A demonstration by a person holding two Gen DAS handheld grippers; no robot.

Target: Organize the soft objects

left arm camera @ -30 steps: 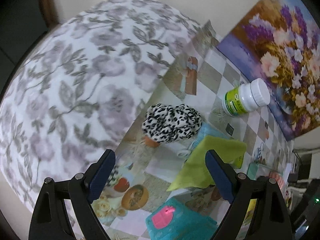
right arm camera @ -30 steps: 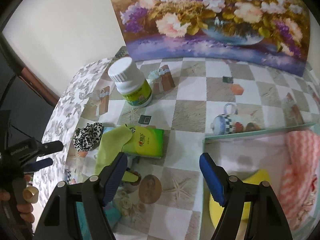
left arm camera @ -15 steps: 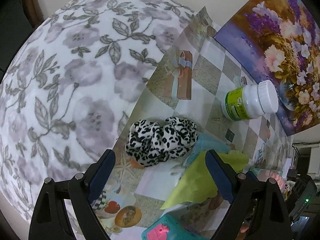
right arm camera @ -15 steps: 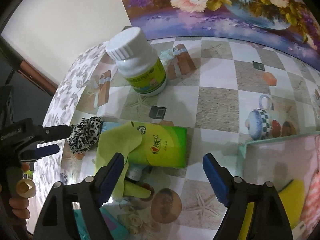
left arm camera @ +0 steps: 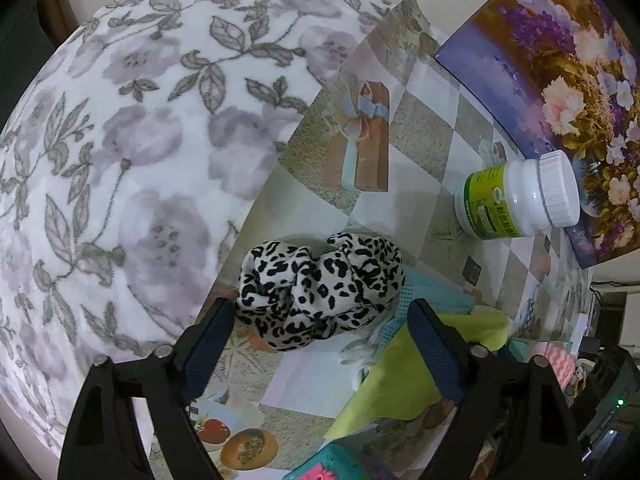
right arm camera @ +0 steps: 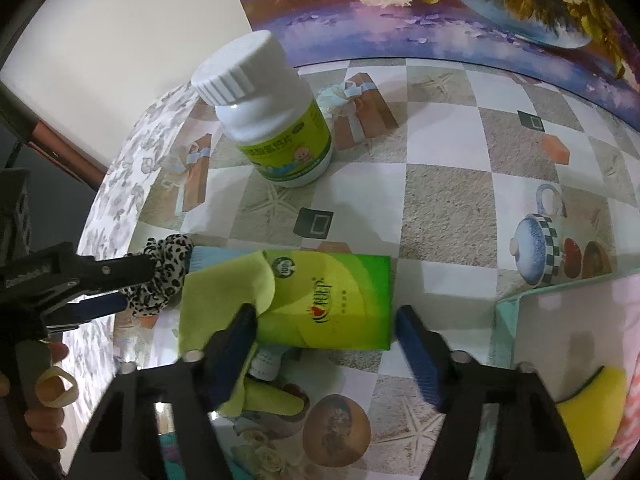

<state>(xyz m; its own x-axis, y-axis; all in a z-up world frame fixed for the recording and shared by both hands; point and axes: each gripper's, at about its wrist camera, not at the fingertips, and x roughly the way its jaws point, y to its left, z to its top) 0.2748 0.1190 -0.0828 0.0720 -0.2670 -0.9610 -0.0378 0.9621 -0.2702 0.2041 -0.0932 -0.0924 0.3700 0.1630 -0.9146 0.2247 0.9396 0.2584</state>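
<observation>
A black-and-white leopard-print scrunchie (left arm camera: 320, 288) lies near the table's left edge. My left gripper (left arm camera: 320, 336) is open, its fingers on either side of the scrunchie's near part. It also shows in the right wrist view (right arm camera: 160, 276). My right gripper (right arm camera: 324, 332) is open around a green tissue pack (right arm camera: 332, 300), with a yellow-green cloth (right arm camera: 216, 300) draped over the pack's left end. A pale bin (right arm camera: 560, 340) at right holds a yellow sponge (right arm camera: 588, 408) and a pink cloth (right arm camera: 632, 412).
A white pill bottle (right arm camera: 272, 120) with a green label stands behind the pack. A flower painting (right arm camera: 460, 12) leans on the back wall. A teal item (left arm camera: 340, 464) lies at the near edge. A floral tablecloth (left arm camera: 120, 160) hangs off the left side.
My left gripper moved forward until the scrunchie sits between its fingers. My right gripper moved forward and down over the green tissue pack. Both stayed open.
</observation>
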